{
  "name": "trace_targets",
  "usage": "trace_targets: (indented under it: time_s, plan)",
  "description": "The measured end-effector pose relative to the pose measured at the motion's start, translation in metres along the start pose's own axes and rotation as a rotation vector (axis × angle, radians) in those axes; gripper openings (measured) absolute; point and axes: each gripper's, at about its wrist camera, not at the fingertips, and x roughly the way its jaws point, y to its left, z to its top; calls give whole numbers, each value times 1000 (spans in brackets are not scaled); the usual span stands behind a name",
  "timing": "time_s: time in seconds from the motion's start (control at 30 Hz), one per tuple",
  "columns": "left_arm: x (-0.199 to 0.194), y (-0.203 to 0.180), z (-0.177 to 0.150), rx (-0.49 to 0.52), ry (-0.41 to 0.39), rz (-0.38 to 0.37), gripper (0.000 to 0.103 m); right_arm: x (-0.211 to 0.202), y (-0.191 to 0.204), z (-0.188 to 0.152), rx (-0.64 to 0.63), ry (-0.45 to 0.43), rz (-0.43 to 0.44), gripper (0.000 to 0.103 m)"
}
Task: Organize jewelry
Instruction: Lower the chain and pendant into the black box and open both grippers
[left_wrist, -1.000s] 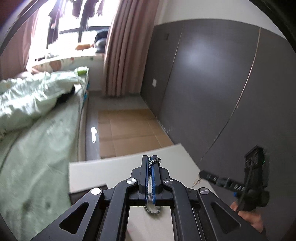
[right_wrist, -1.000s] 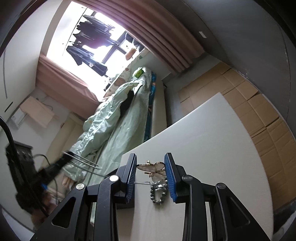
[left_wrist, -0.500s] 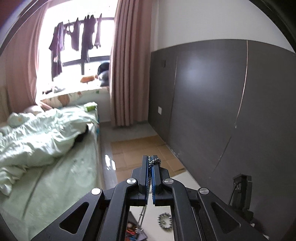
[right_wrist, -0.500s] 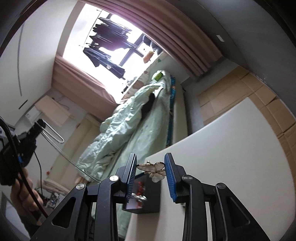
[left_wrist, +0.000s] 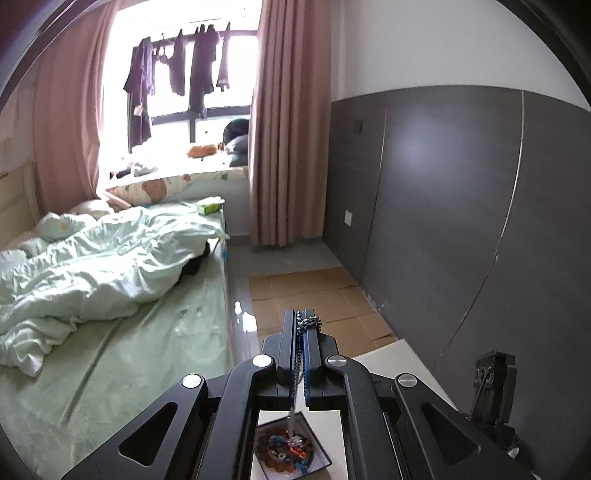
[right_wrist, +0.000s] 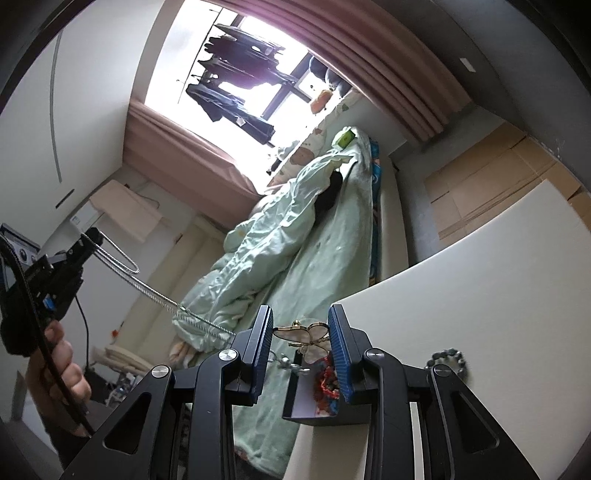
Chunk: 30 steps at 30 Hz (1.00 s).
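My left gripper (left_wrist: 302, 320) is clamping a silver chain necklace (left_wrist: 295, 373) between its closed blue pads; a short loop of it is poking out past the tips, and the rest is hanging straight down from between the fingers. The chain's lower end is dangling into a small dark jewelry box (left_wrist: 291, 448) on the white table (left_wrist: 399, 360), reaching the colourful beaded pieces (left_wrist: 286, 445) inside it.

My right gripper (right_wrist: 300, 326) is pinching a gold-framed butterfly hair clip (right_wrist: 304, 334) across its width, the jaws partly apart with the clip spanning the gap. It is hovering just above the same box (right_wrist: 317, 400). A dark beaded bracelet (right_wrist: 447, 360) is lying on the table beside the box, to the right of the fingers.

Beyond the table, a bed with a pale green duvet (left_wrist: 92, 266) is stretching toward the window.
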Motion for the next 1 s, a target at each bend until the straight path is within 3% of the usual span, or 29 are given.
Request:
trace_targets:
  time_s: [0.37, 0.63, 0.73, 0.8, 0.87, 1.0]
  plan:
    - [49, 20, -57, -95, 143, -15, 2, 24, 10, -10, -11, 57, -11, 32]
    - [92, 37, -115, -207, 309, -37, 5, 42, 17, -13, -28, 99, -18, 32]
    - [94, 42, -128, -240, 335, -34, 20, 51, 21, -17, -36, 121, -18, 32]
    - [91, 48, -135, -259, 328, -30, 65, 57, 23, -20, -40, 135, -14, 32]
    - [85, 51, -140, -265, 307, -18, 73, 63, 25, -23, -45, 152, -12, 32]
    - [78, 63, -144, -290, 308, -1, 73, 74, 28, -28, -46, 177, -12, 32]
